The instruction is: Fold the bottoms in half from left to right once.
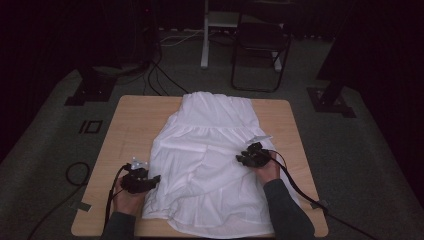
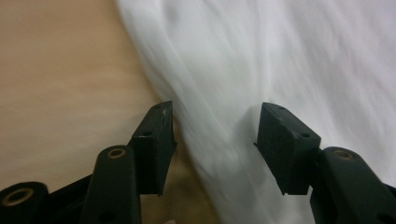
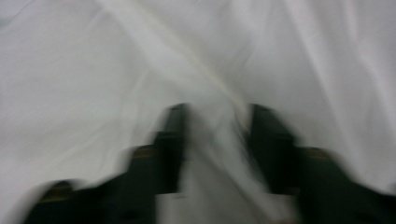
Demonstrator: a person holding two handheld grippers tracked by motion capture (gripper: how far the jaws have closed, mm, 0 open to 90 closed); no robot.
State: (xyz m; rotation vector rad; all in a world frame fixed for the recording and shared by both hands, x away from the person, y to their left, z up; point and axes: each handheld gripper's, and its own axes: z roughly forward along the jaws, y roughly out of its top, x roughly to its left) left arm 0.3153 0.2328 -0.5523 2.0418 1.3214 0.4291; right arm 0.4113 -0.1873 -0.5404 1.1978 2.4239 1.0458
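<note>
Both grippers are reaching for folds of the white dress on the desk. The left gripper and right gripper each straddle a fabric ridge, fingers part-open, gripping nothing. Next, probably, each pinches its fold.

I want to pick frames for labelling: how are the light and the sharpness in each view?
High view: dim, dark surroundings, yet the white garment and wooden table stay readable. Left gripper view: brighter, left gripper sharp, cloth slightly smeared. Right gripper view: heavy motion blur, right gripper and folds smeared.

soft white cloth dress, matt wooden table
</note>
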